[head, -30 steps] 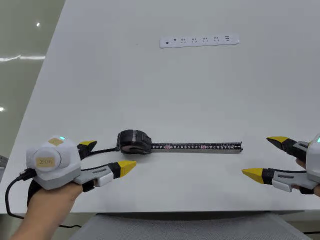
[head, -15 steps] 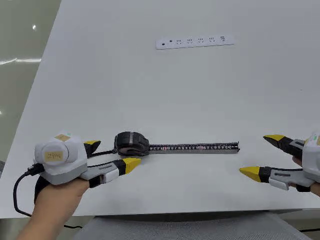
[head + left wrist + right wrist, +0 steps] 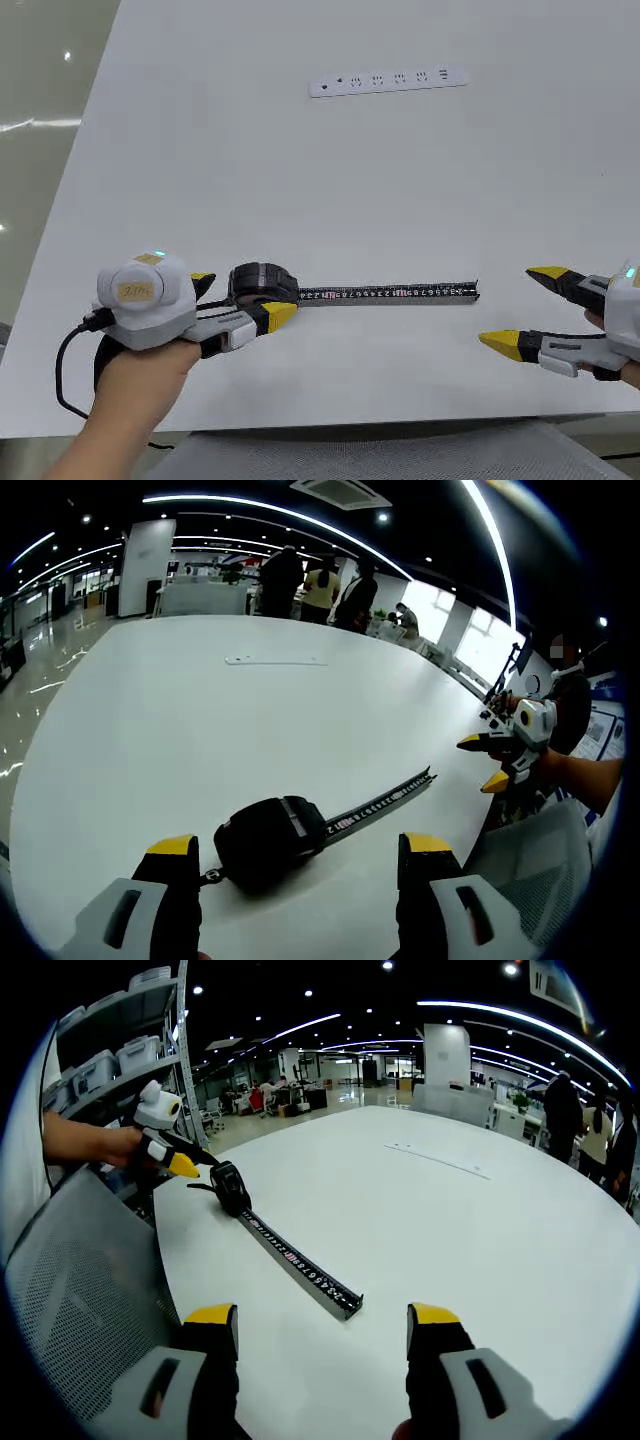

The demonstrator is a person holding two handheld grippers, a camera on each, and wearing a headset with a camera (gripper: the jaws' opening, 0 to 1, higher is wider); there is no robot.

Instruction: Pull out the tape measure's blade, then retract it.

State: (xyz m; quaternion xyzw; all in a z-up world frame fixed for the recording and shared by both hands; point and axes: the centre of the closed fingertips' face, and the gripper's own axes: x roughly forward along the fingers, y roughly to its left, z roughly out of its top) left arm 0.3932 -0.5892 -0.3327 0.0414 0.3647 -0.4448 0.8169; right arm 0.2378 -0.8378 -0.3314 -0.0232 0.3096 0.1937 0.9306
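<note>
Head view showed the tape measure [image 3: 264, 284] lying on the white worktop [image 3: 300, 180] near its front edge, with the blade [image 3: 390, 293] already drawn out and resting flat. By that, the pulling half looked done and the retracting was left to do.

The blade's long axis ran left to right, roughly along the front edge. Its case sat at the left end and its hooked tip pointed toward the right gripper [image 3: 521, 307].

That gripper hung near the tip but apart from it, fingers spread wide and empty. The left gripper [image 3: 240, 297] had its fingers [image 3: 172, 846] wide on either side of the case, not yet closed on it. A power strip [image 3: 390, 82] lay well apart, farther back.
</note>
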